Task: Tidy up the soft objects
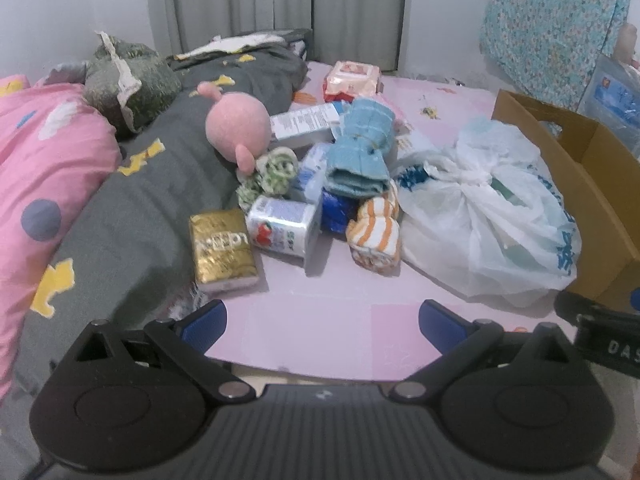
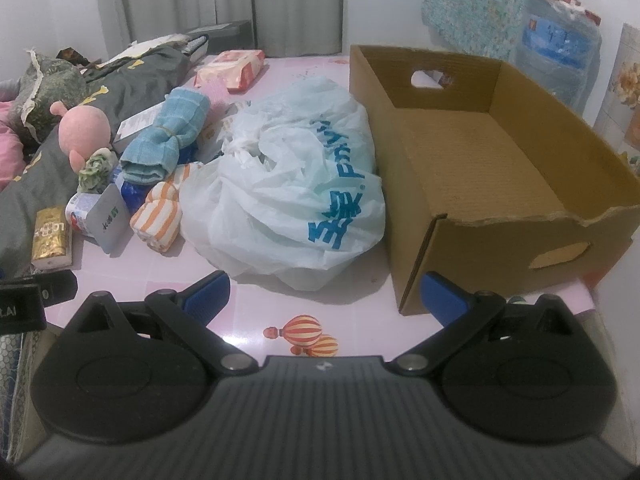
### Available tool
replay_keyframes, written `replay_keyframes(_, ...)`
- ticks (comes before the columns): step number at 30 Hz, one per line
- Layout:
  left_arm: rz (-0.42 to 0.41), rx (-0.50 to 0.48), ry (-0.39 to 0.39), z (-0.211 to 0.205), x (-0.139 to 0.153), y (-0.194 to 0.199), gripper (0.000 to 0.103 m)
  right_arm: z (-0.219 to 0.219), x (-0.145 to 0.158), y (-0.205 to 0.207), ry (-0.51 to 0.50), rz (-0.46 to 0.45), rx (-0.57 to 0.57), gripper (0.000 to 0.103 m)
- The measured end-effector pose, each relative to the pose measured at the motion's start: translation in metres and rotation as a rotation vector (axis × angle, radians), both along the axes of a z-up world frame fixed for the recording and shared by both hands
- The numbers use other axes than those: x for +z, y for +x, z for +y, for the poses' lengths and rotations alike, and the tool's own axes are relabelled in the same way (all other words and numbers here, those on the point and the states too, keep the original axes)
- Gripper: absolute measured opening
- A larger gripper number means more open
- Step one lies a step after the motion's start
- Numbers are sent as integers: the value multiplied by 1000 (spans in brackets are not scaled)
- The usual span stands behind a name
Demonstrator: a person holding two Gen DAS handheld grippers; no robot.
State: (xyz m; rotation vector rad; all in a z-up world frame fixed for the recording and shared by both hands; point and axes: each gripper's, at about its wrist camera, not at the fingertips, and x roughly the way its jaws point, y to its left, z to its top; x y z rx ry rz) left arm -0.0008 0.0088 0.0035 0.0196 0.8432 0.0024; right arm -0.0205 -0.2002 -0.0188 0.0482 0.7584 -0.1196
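Note:
A pile of soft things lies on the pink table (image 1: 320,320): a pink plush toy (image 1: 239,122), a rolled blue towel (image 1: 362,148), an orange-striped cloth (image 1: 376,228), a green-patterned roll (image 1: 268,176), tissue packs (image 1: 280,224) and a gold pack (image 1: 222,246). A knotted white plastic bag (image 2: 288,184) sits beside an empty cardboard box (image 2: 480,168). My left gripper (image 1: 322,326) is open near the table's front edge, short of the pile. My right gripper (image 2: 324,300) is open in front of the bag and box, holding nothing.
A grey quilt (image 1: 132,208) and a pink pillow (image 1: 44,160) bound the left side. A wet-wipes pack (image 1: 352,80) lies at the back. Curtains (image 1: 280,0) hang behind; a water jug (image 2: 556,52) stands beyond the box. Bare table shows in front of the pile.

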Motion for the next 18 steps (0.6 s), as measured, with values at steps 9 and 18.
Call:
replay_keyframes(9, -99, 6, 27, 23, 28, 17, 103, 22, 36, 7, -29, -93, 119, 102)
replay_keyframes(18, -149, -15, -46, 36, 44, 50, 103, 38, 93, 48, -16, -163, 318, 102)
